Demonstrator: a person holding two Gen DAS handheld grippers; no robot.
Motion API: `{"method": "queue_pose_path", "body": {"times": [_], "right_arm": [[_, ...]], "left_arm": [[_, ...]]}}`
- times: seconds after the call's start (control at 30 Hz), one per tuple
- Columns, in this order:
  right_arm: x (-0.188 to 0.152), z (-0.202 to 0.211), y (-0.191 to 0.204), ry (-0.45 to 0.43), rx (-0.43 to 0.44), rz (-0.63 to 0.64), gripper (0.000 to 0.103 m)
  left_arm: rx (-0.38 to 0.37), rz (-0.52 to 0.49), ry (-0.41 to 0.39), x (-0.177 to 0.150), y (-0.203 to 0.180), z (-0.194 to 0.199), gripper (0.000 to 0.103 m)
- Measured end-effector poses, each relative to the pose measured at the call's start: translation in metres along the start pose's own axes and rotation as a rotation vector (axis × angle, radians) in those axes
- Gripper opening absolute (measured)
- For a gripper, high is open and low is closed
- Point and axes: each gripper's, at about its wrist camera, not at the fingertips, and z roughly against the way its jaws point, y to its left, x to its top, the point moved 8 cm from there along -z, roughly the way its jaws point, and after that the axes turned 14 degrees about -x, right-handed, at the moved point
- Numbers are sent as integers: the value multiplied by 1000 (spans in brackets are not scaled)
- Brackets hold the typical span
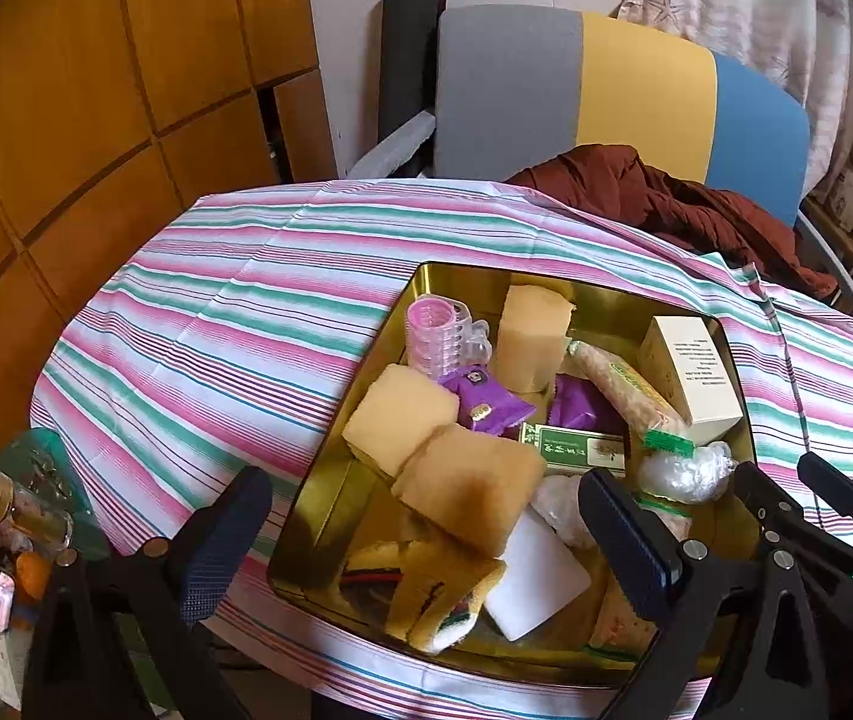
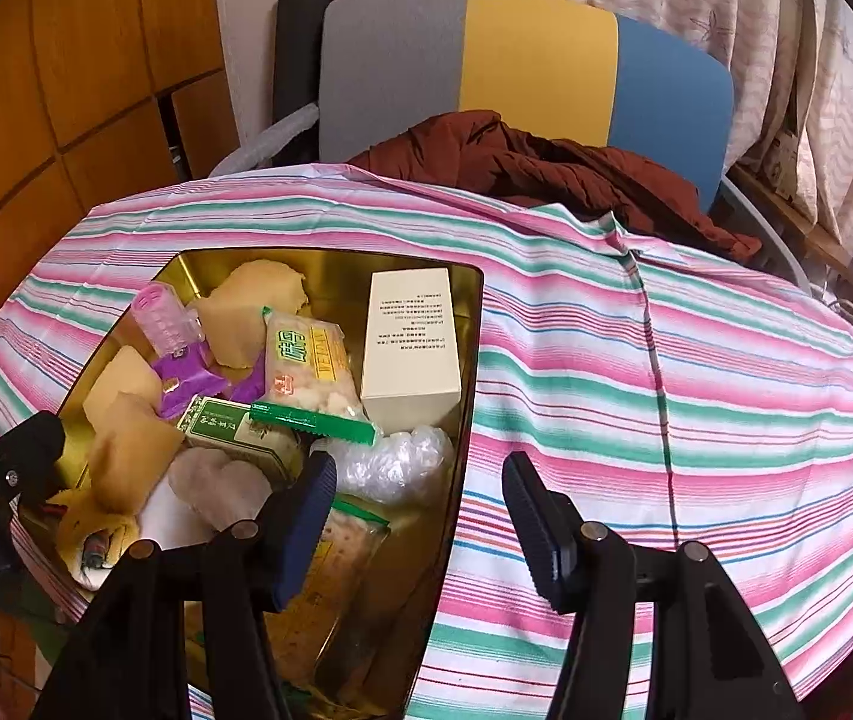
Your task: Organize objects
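Observation:
A gold metal tin (image 1: 426, 294) (image 2: 198, 267) sits on the striped tablecloth, filled with several items: yellow sponges (image 1: 468, 483), a pink hair roller (image 1: 432, 336) (image 2: 162, 318), purple packets (image 1: 489, 402), a green tea box (image 1: 570, 447) (image 2: 234, 426), a snack bag (image 1: 624, 384) (image 2: 306, 366), a cream box (image 1: 693, 372) (image 2: 411, 342), a white eraser block (image 1: 537, 588). My left gripper (image 1: 420, 534) is open and empty above the tin's near side. My right gripper (image 2: 420, 516) is open and empty over the tin's right rim; it also shows in the left wrist view (image 1: 786, 492).
The striped tablecloth (image 2: 696, 372) (image 1: 234, 324) covers a round table. A grey, yellow and blue chair (image 1: 606, 84) (image 2: 522, 60) with a brown jacket (image 2: 546, 168) stands behind. Jars and clutter (image 1: 18, 510) lie low left. Wooden cabinets (image 1: 66, 90) are on the left.

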Motion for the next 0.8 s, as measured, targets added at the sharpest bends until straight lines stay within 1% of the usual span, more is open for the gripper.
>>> {"method": "queue_pose_path", "body": {"times": [0.1, 0.3, 0.47, 0.7, 0.8], "right_arm": [[0, 1, 2, -1, -1, 2, 59], [3, 3, 7, 0, 3, 2, 59], [8, 7, 10, -11, -1, 3, 59], [11, 6, 11, 10, -13, -8, 59], [11, 11, 13, 2, 12, -20, 59]], "left_arm": [[0, 7, 1, 0, 3, 2, 103], [-35, 20, 14, 2, 3, 4, 103], [-33, 11, -2, 5, 3, 10, 103], [50, -10, -31, 10, 8, 17, 103], [84, -14, -29, 9, 13, 16, 103]]}}
